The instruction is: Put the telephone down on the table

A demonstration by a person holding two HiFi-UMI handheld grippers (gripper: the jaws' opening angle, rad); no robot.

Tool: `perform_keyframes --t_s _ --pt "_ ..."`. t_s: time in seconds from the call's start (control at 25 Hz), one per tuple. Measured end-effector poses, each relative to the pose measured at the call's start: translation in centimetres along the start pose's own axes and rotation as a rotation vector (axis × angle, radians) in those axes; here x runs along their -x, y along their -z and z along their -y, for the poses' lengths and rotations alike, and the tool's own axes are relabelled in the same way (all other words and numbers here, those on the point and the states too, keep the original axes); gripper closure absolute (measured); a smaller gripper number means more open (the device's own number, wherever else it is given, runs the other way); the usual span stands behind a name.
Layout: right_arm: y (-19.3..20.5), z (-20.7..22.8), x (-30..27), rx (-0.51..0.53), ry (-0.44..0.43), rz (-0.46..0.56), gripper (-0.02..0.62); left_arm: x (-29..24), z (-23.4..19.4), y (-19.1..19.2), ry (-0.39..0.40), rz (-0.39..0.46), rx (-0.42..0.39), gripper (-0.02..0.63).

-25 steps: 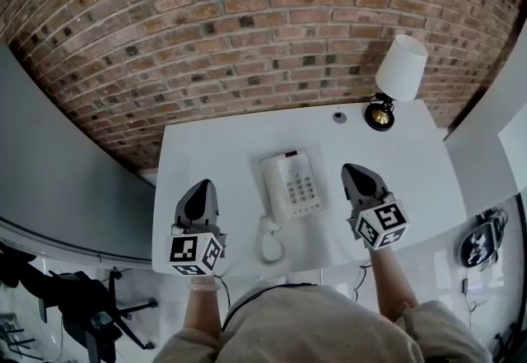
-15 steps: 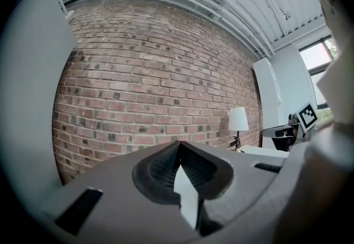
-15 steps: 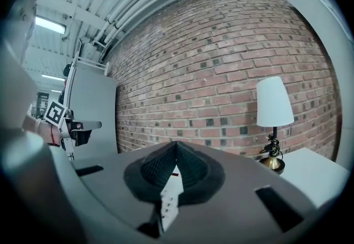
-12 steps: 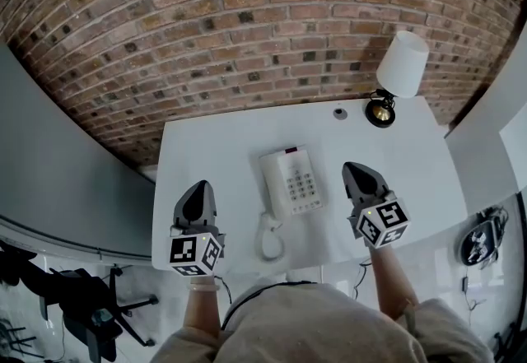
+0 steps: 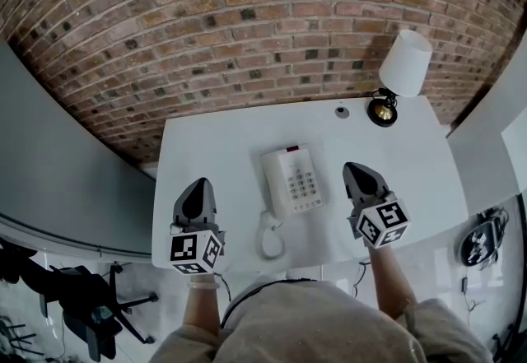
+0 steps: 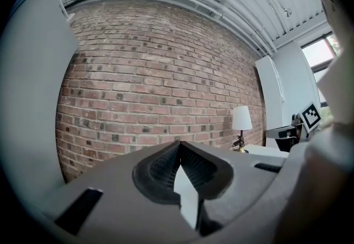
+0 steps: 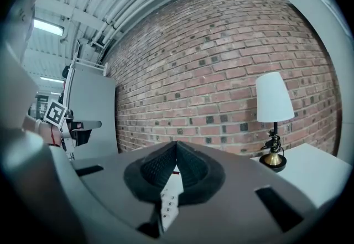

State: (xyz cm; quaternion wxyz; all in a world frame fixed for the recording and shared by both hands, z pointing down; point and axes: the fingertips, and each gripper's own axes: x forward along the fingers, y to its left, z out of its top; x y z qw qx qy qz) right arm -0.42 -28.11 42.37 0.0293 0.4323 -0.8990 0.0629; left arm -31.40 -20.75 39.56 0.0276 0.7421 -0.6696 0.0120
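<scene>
A white telephone lies flat in the middle of the white table, its handset resting on its left side and its coiled cord looping toward the near edge. My left gripper hovers over the table's left part, well left of the phone, shut and empty. Shut and empty too, my right gripper hangs just right of the phone. In the left gripper view the jaws meet with only table behind them. In the right gripper view the shut jaws show the phone's keypad below them.
A lamp with a white shade on a brass base stands at the table's far right corner, also in the right gripper view as lamp. A small grey disc sits near it. A brick wall backs the table. A dark office chair stands at lower left.
Neither gripper nor the telephone has visibly moved; only the head view has shifted very slightly.
</scene>
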Motion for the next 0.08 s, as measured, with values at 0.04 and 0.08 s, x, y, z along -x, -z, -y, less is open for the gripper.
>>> perform_keyframes --t_s 0.04,0.08 --pt "0.02 0.04 -0.05 0.000 0.000 -0.001 0.591 -0.06 0.01 0.01 0.000 0.000 -0.002 0.601" --pt "0.05 0.08 -0.10 0.001 0.000 -0.002 0.591 -0.13 0.03 0.03 0.001 -0.001 -0.004 0.601"
